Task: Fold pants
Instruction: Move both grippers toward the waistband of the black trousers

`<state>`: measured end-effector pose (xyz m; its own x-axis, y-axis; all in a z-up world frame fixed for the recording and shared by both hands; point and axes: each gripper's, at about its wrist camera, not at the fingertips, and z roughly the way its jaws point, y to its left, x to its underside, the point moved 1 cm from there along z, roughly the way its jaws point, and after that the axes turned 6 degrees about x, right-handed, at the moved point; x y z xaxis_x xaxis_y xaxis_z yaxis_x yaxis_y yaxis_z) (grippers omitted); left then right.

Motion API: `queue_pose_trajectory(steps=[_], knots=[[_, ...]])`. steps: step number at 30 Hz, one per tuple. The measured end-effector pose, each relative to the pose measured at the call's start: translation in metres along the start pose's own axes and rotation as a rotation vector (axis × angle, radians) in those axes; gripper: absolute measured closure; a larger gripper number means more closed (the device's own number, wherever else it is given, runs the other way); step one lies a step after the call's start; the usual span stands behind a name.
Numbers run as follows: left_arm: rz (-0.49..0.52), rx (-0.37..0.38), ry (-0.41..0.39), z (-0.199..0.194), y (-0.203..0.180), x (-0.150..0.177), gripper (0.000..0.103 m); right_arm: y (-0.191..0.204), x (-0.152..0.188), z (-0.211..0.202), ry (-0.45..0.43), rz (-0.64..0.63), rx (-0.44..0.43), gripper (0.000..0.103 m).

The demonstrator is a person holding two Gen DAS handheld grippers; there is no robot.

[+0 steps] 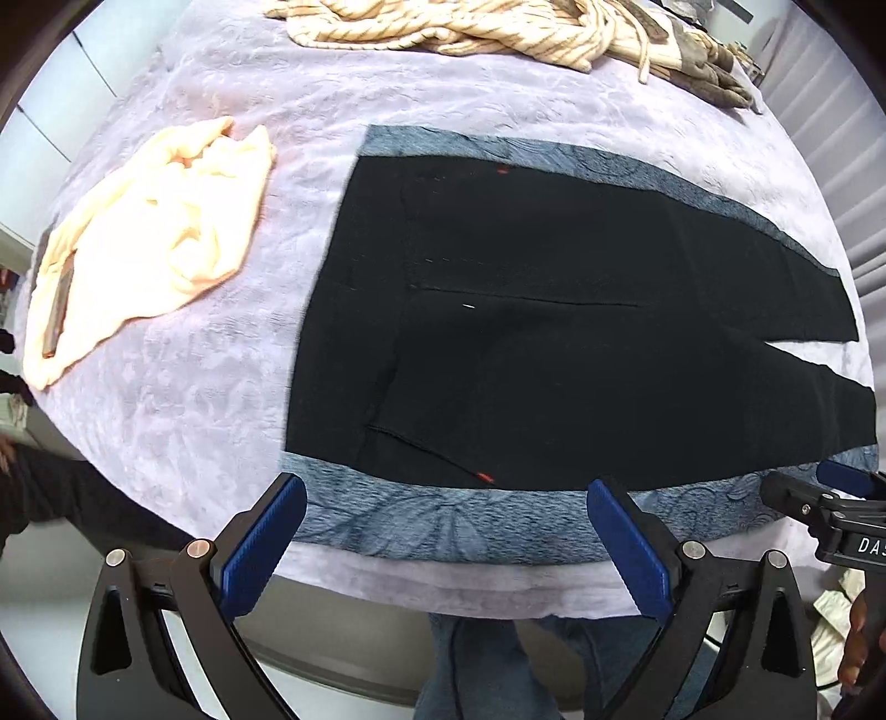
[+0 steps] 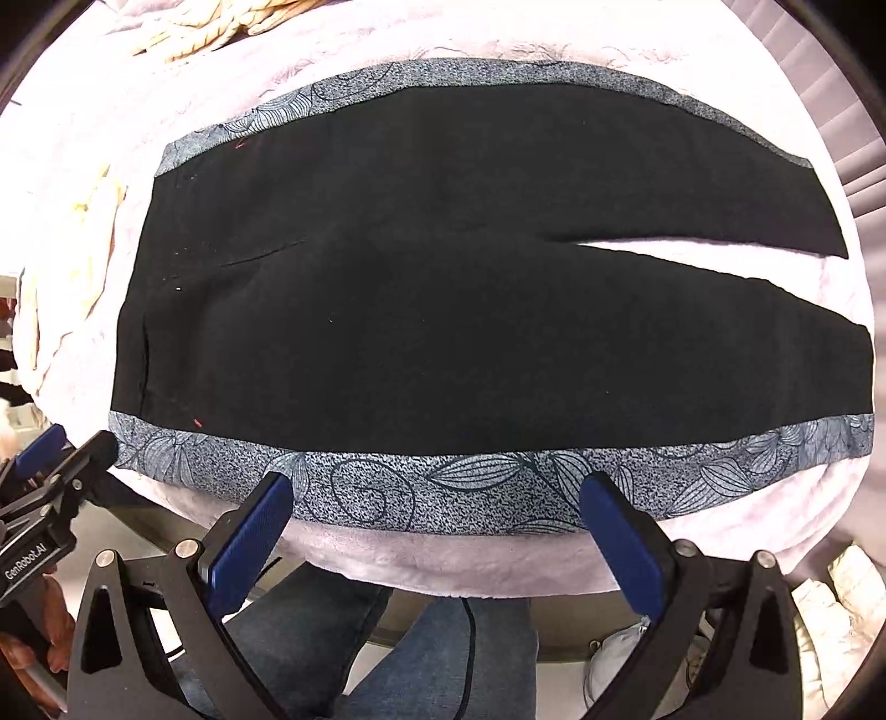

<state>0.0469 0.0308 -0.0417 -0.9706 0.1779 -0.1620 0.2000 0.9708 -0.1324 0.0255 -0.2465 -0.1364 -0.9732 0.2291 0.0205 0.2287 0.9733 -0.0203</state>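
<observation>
Black pants (image 1: pixel 554 332) with grey floral side panels lie flat on a lilac blanket (image 1: pixel 194 415), waistband to the left and both legs running right, a narrow gap between the legs. They also show in the right wrist view (image 2: pixel 443 277). My left gripper (image 1: pixel 448 487) is open and empty, hovering over the near grey panel by the waist. My right gripper (image 2: pixel 437 487) is open and empty over the near grey panel (image 2: pixel 443 493) further along the leg. The right gripper's tip also shows in the left wrist view (image 1: pixel 819 498).
A crumpled cream garment (image 1: pixel 149 238) lies left of the pants. A striped beige garment (image 1: pixel 443 27) and grey cloth (image 1: pixel 714 72) are heaped at the far edge. The table's near edge (image 2: pixel 470 576) runs just under the grippers, with the person's jeans (image 2: pixel 443 653) below.
</observation>
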Motion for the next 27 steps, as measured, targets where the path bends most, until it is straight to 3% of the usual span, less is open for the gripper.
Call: queue_pose_trajectory(steps=[9, 17, 27], knots=[[-0.007, -0.017, -0.004, 0.000, 0.022, -0.005, 0.001, 0.012, 0.010, 0.011, 0.020, 0.046, -0.042, 0.000], [-0.038, -0.011, -0.025, -0.002, 0.022, -0.010, 0.001, 0.012, 0.003, -0.003, -0.008, 0.029, -0.027, 0.000], [0.020, -0.029, 0.000, 0.009, -0.013, -0.011, 0.001, -0.015, 0.019, 0.006, 0.017, 0.114, -0.056, 0.000]])
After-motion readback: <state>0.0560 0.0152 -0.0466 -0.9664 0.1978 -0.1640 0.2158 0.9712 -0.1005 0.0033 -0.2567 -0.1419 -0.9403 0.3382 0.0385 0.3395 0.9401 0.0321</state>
